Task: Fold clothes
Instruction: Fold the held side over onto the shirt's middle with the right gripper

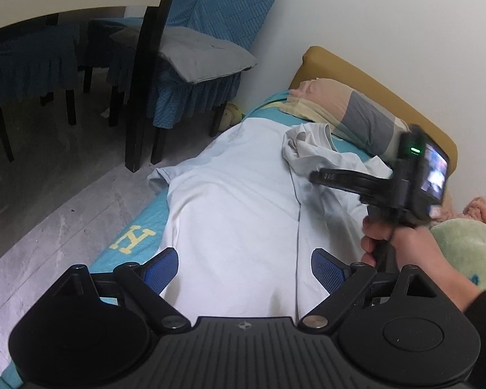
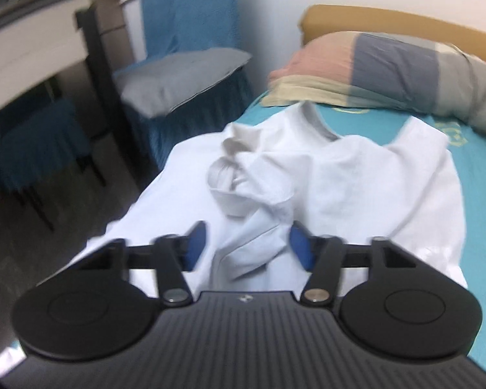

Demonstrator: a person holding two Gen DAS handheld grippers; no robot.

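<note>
Left gripper [image 1: 244, 270] wide, empty, over near hem of white shirt [image 1: 233, 214] flat on bed [image 1: 136, 243]. Right gripper [image 2: 248, 248] parted around bunched sleeve [image 2: 252, 253], not pinching. Mid-fold; next: clamp sleeve, carry leftward.

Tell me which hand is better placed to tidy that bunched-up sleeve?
Probably the right gripper: its open jaws sit either side of the crumpled sleeve. The left gripper hovers over the shirt's flat lower part.

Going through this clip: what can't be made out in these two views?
Shirt hem: left wrist view, hidden behind the left tongs.
Right tongs: left wrist view, motion-blurred; contact with cloth unclear.
Sheet print: right wrist view, blurred, unreadable.
Pillow: right wrist view, cut by right edge.
</note>
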